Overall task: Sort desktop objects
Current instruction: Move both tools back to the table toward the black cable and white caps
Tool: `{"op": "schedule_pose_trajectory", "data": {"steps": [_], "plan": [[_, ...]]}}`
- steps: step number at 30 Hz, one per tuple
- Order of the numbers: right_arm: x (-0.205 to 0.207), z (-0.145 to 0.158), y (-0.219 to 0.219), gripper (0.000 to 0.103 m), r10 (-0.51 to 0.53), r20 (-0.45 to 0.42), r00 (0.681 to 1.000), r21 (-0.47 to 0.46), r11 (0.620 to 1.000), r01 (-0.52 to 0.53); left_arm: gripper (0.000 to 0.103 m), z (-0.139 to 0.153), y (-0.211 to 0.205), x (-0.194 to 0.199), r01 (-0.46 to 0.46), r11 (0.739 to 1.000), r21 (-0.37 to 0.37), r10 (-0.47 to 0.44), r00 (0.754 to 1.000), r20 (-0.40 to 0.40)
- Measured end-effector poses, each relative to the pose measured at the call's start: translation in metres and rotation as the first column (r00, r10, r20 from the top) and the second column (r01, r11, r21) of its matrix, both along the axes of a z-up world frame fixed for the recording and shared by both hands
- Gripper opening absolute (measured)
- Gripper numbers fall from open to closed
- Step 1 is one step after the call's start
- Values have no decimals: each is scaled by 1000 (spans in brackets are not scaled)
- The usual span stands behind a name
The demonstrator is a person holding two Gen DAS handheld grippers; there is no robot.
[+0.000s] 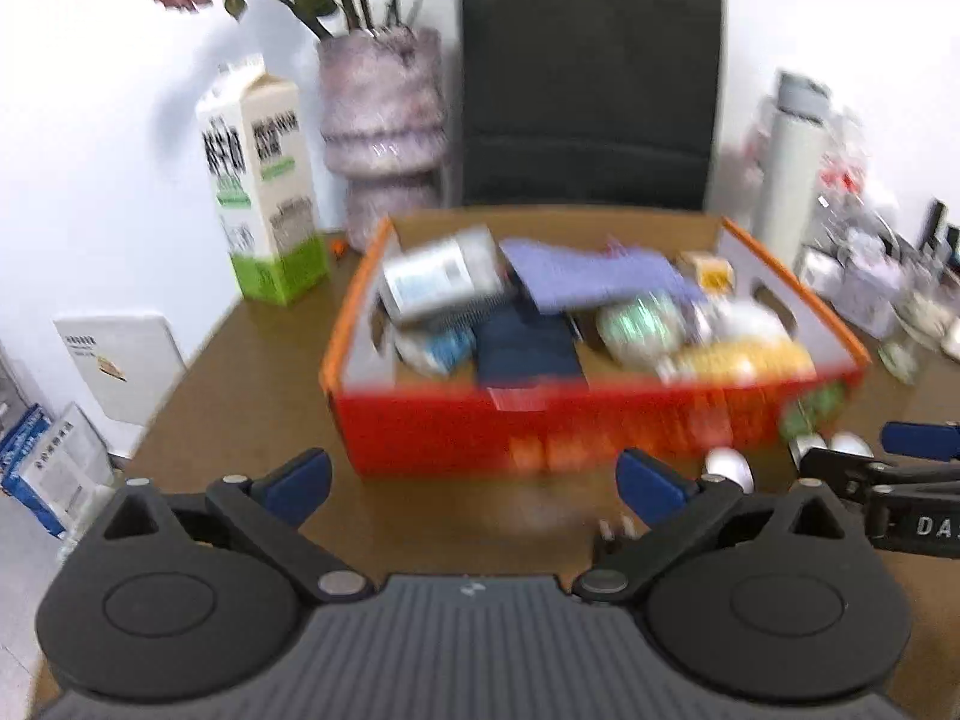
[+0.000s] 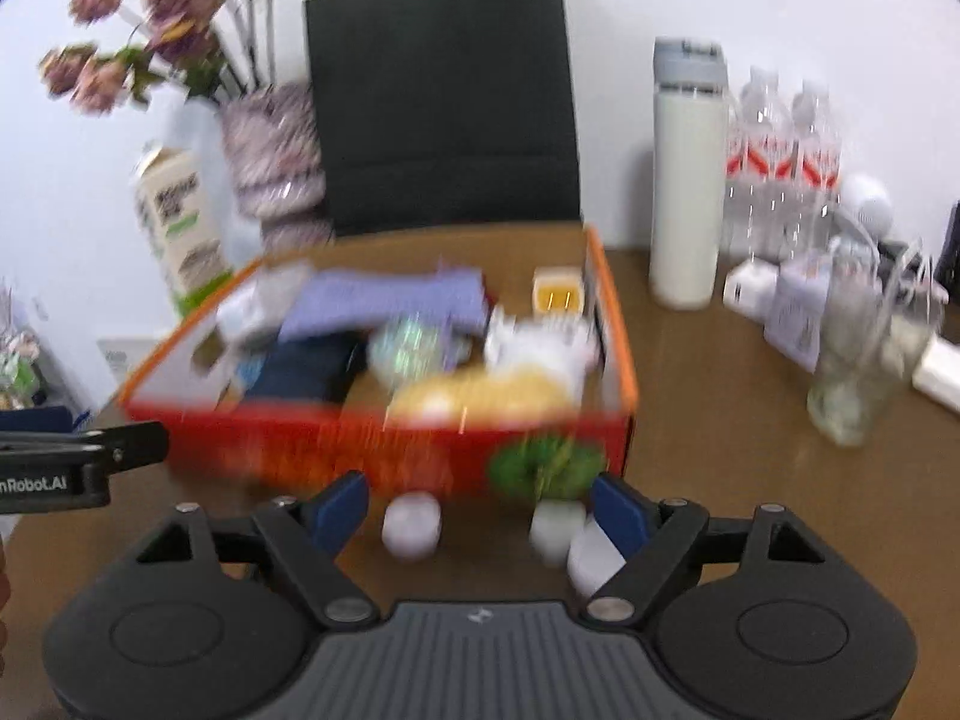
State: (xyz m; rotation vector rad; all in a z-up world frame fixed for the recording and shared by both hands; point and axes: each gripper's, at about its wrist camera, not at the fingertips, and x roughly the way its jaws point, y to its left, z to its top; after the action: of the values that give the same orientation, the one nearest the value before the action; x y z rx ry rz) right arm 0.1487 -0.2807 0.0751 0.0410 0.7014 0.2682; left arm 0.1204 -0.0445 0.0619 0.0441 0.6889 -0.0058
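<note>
An orange box (image 1: pixel 540 429) (image 2: pixel 336 444) full of mixed items stands mid-table. Inside lie a purple cloth (image 1: pixel 591 273) (image 2: pixel 384 300), a yellow object (image 1: pixel 744 360) (image 2: pixel 480 393) and a dark blue item (image 1: pixel 528 348). In front of the box stand a small white object (image 2: pixel 412 523), a small potted plant (image 2: pixel 549 468) and another white object (image 2: pixel 591 558). My left gripper (image 1: pixel 474 480) is open and empty before the box. My right gripper (image 2: pixel 480 507) is open around the small white objects, touching none that I can tell. Both views are blurred.
A milk carton (image 1: pixel 264 192), a vase of dried flowers (image 1: pixel 384 138) and a black bag (image 1: pixel 591 84) stand behind the box. A white flask (image 2: pixel 687 180), water bottles (image 2: pixel 780 162), a glass (image 2: pixel 852 384) and small white boxes crowd the right side. The right gripper shows at the left view's edge (image 1: pixel 900 480).
</note>
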Motion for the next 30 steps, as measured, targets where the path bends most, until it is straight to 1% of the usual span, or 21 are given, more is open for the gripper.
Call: {"op": "schedule_pose_trajectory", "data": {"steps": [3, 5, 8, 9, 10, 11, 12, 14, 15, 17, 20, 23, 25, 26, 27, 28, 29, 30], "plan": [[-24, -17, 7, 81, 22, 18, 1000, -19, 1000, -22, 103, -24, -6, -15, 62, 998, -17, -62, 998, -1], [-34, -26, 8, 81, 29, 44, 999, -16, 999, -28, 103, -39, -9, -15, 123, 990, -61, -125, 992, -27], [-38, -39, 4, 81, 7, 64, 998, 22, 1000, -8, 103, -49, -6, -18, 135, 980, -143, -141, 990, -29], [-38, -42, 1, 81, 3, 62, 998, 39, 999, -5, 103, -49, -4, -20, 147, 976, -161, -153, 988, -26], [-39, -46, -1, 81, 6, 50, 999, 49, 999, -8, 103, -49, -5, -22, 153, 975, -163, -160, 987, -31], [-40, -47, 1, 81, 4, 34, 999, 28, 1000, -5, 103, -47, -6, -25, 161, 975, -154, -166, 986, -22], [-43, -46, 3, 81, 1, 51, 999, -2, 1000, -1, 103, -47, -7, -28, 168, 975, -144, -170, 985, -6], [-46, -47, 6, 82, -29, 81, 996, -61, 998, 34, 103, -49, -13, -31, 171, 981, -89, -172, 985, -5], [-47, -48, 7, 81, -37, 80, 996, -80, 996, 43, 103, -52, -16, -32, 173, 983, -67, -174, 985, -7], [-47, -51, 9, 81, -27, 66, 997, -83, 996, 32, 103, -56, -21, -31, 176, 984, -34, -177, 984, -16], [-46, -54, 11, 81, -10, 49, 999, -79, 997, 14, 96, -61, -24, -31, 182, 983, 3, -181, 983, -14], [-47, -55, 13, 81, -5, 55, 998, -98, 995, 10, 84, -63, -22, -30, 174, 985, -19, -174, 985, -18], [-47, -55, 14, 81, -3, 55, 998, -103, 995, 9, 68, -62, -20, -30, 159, 987, -28, -160, 987, -6], [-47, -55, 13, 81, -4, 56, 998, -103, 995, 10, 64, -62, -21, -30, 161, 987, -26, -161, 987, -1], [-47, -56, 13, 81, -6, 56, 998, -105, 994, 12, 56, -62, -21, -30, 163, 986, -27, -163, 987, 2], [-46, -56, 13, 81, -5, 56, 998, -107, 994, 11, 44, -61, -22, -31, 164, 986, -27, -163, 987, 4], [-46, -56, 13, 81, -4, 57, 998, -107, 994, 10, 36, -60, -22, -31, 164, 986, -29, -164, 987, 7], [-46, -56, 13, 81, -2, 58, 998, -107, 994, 8, 20, -60, -23, -32, 171, 985, -32, -171, 985, 8]]}}
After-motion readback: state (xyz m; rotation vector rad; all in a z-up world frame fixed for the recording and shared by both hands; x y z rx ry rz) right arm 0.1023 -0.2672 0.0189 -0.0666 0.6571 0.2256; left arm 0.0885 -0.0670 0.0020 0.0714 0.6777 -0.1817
